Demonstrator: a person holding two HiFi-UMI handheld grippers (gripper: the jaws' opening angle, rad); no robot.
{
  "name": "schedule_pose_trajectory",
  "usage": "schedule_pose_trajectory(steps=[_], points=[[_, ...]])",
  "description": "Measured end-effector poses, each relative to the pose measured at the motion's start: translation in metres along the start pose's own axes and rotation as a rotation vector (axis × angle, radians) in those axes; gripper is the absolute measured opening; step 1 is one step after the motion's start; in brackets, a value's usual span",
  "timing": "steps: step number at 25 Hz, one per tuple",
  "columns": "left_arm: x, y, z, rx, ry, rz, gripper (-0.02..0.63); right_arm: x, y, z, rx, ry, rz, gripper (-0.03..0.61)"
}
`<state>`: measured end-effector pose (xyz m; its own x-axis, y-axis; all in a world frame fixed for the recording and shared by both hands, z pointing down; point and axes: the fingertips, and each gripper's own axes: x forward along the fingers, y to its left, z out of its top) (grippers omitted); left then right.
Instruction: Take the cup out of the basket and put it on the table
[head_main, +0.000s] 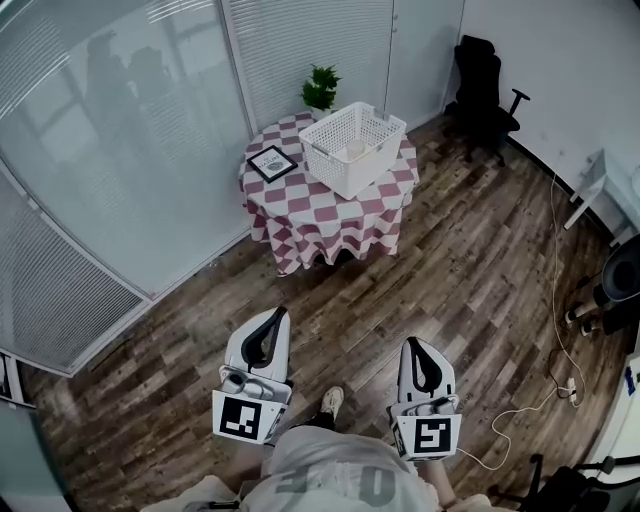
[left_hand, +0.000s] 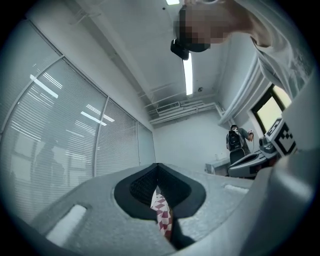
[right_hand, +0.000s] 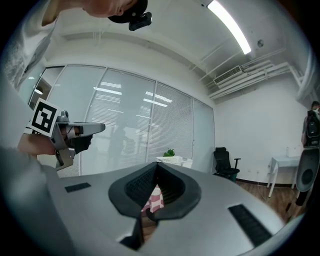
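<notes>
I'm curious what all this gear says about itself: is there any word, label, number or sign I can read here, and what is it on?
No text reads clearly.
Framed card on the checked table: dark print, too small to read.
Person's shirt: large pale letters, upside down and cut off, unreadable.
Left marker cube, right marker cube: black-and-white square patterns, not letters.

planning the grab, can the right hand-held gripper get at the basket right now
Probably not: the right hand-held gripper sits shut by the person, a stretch of wooden floor short of the basket.
</notes>
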<state>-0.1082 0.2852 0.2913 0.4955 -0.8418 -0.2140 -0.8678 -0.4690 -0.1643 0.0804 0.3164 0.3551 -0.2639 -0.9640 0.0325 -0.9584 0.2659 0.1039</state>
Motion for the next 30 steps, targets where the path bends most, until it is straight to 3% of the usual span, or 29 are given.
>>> schedule_pose_trajectory(steps=[6,14,24,30], points=[[0.022,0.054,-0.018,-0.015,0.009,0.028,0.004,0.055,0.013,0.000,-0.003,0.025,0.017,0.006],[0.044,0.108,-0.046,-0.030,0.058,0.056,0.004,0.112,0.017,0.007,0.059,0.042,-0.037,0.006],[0.092,0.102,-0.071,-0.069,0.078,0.054,0.004,0.153,-0.021,-0.016,0.047,0.081,-0.011,0.006],[0.173,0.094,-0.064,0.012,0.037,0.075,0.003,0.215,-0.060,-0.016,0.055,0.037,0.066,0.006]])
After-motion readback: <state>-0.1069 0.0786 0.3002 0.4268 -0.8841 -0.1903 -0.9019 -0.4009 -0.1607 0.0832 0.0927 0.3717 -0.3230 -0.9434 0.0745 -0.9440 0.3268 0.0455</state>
